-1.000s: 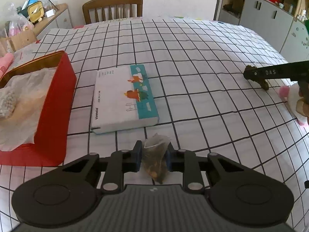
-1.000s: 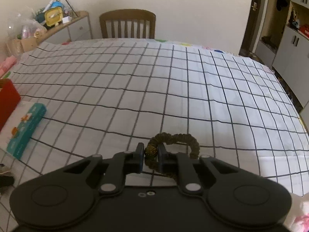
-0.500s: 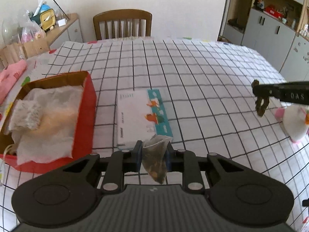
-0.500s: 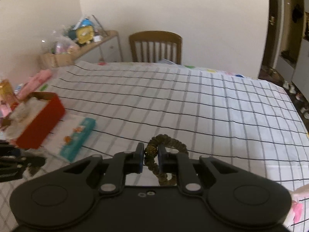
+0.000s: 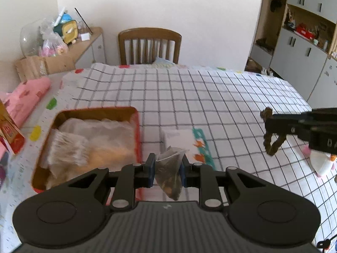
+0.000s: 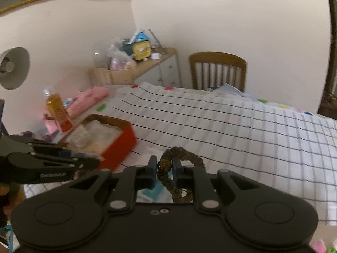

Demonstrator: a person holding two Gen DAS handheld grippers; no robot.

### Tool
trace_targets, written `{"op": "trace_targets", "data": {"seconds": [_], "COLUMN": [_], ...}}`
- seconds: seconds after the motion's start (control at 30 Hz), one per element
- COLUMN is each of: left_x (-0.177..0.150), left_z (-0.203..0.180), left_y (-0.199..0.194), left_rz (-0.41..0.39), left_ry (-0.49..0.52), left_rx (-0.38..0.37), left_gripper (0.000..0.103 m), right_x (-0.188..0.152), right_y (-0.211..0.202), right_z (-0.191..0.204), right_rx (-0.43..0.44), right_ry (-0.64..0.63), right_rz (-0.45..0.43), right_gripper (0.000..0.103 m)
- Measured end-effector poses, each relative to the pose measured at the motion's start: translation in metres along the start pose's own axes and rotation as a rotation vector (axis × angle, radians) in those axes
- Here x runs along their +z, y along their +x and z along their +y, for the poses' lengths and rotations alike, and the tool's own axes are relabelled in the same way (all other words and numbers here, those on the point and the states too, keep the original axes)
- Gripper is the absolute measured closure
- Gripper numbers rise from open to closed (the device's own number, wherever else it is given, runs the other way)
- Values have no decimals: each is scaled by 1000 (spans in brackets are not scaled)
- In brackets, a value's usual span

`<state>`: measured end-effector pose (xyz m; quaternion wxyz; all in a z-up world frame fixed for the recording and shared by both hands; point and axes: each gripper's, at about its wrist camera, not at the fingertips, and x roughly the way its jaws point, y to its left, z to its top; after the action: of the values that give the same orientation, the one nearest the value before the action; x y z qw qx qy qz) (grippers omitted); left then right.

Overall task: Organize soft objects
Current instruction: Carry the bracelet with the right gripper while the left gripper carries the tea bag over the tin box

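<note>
While both items hang clear of the table (image 5: 210,97), we are in the carrying step: each is lifted and on its way to the red tin (image 5: 138,126) that sits near the table's left edge. Our left gripper (image 5: 168,169) is clenched on a small mesh sachet (image 5: 169,177), whose clear pouch droops below the pads, just over the tin's near right corner. Our right gripper (image 6: 165,168) is clamped on the beaded knot of a brown scrunchie (image 6: 183,162), and the loop sticks out past the right finger; in the left wrist view it dangles above the right side of the table (image 5: 271,145).

As we judge it, the next move calls for bringing each gripper over the tin's open mouth, lowering it clear of the rim, and only then letting go, one hand at a time so they do not collide. The sachet is light and may cling to a pad.

The tin's contents are blurred; we make out crumpled clear wrapping and something pale, no more. A white and teal box (image 5: 185,141) lies just right of the tin, partly hidden behind the sachet. A pink and white thing (image 5: 322,162) at the right edge is cut off by the right gripper, and we cannot tell what it is.
</note>
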<state>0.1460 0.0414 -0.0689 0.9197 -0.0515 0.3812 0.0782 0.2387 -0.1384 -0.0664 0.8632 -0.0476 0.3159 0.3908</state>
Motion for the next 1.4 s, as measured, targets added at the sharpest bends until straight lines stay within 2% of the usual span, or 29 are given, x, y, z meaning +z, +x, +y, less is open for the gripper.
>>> {"op": "trace_targets", "data": {"seconds": [0.3, 0.43, 0.7, 1.1, 1.4], "left_x": [32, 43, 58, 74, 69], "left_z": [63, 95, 137, 157, 152], "left_y": [-9, -1, 21, 65, 100], "left_rz": [-41, -15, 3, 26, 81], "left_ry": [-1, -23, 18, 92, 143], "left_rx": [29, 6, 1, -82, -127], "left_gripper": [80, 81, 80, 80, 80], "right_x": [24, 33, 41, 32, 15], "right_y": [25, 42, 84, 132, 152], "right_z": [63, 92, 146, 190, 196], "right_rx": [57, 70, 87, 45, 20], "right_ry": [-69, -97, -145, -212, -203], "right_rz": [-6, 2, 35, 104, 189], "right_gripper": [90, 90, 90, 90, 90]}}
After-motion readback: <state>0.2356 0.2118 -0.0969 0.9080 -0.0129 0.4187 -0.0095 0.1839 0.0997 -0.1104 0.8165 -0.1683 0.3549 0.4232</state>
